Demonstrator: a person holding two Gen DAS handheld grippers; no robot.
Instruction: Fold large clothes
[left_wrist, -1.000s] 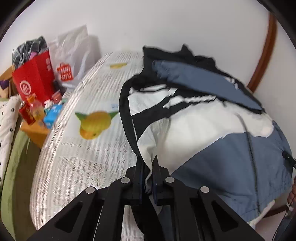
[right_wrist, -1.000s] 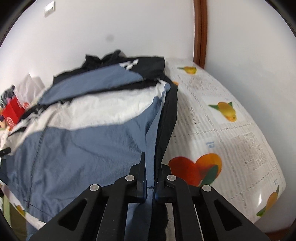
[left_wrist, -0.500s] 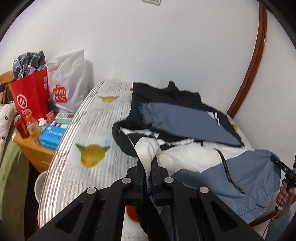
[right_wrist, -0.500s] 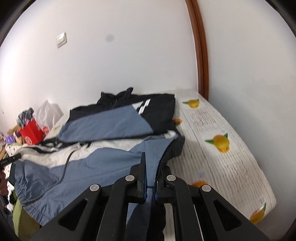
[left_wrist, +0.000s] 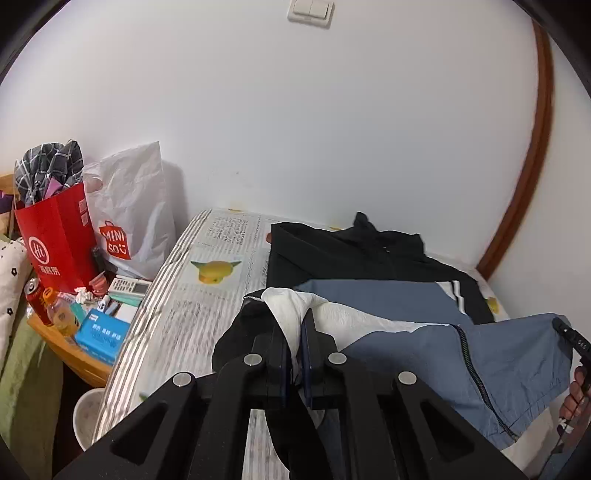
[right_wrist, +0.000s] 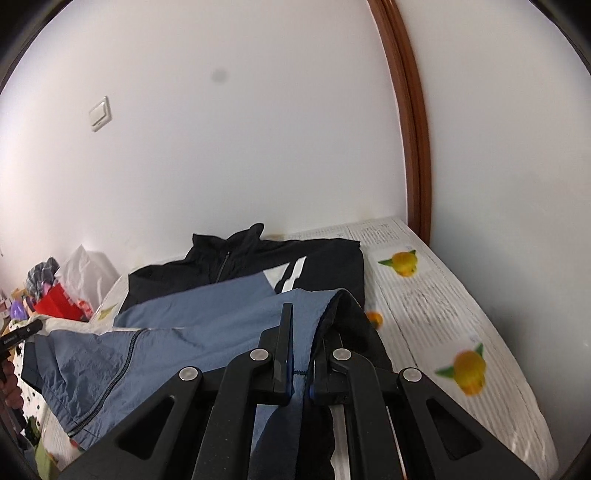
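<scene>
The left gripper (left_wrist: 295, 343) and right gripper (right_wrist: 300, 343) are each pinching a bottom corner of the jacket (right_wrist: 192, 332). Its collar is lying straight ahead, by the wall.

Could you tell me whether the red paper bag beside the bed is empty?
No, the red paper bag is stuffed with checked grey fabric sticking out of its top.

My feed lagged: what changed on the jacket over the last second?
Both tools, left and right, lifted the jacket's near hem off the bed and toward the collar. Both grips stayed shut; the folded sleeves kept their place.
</scene>
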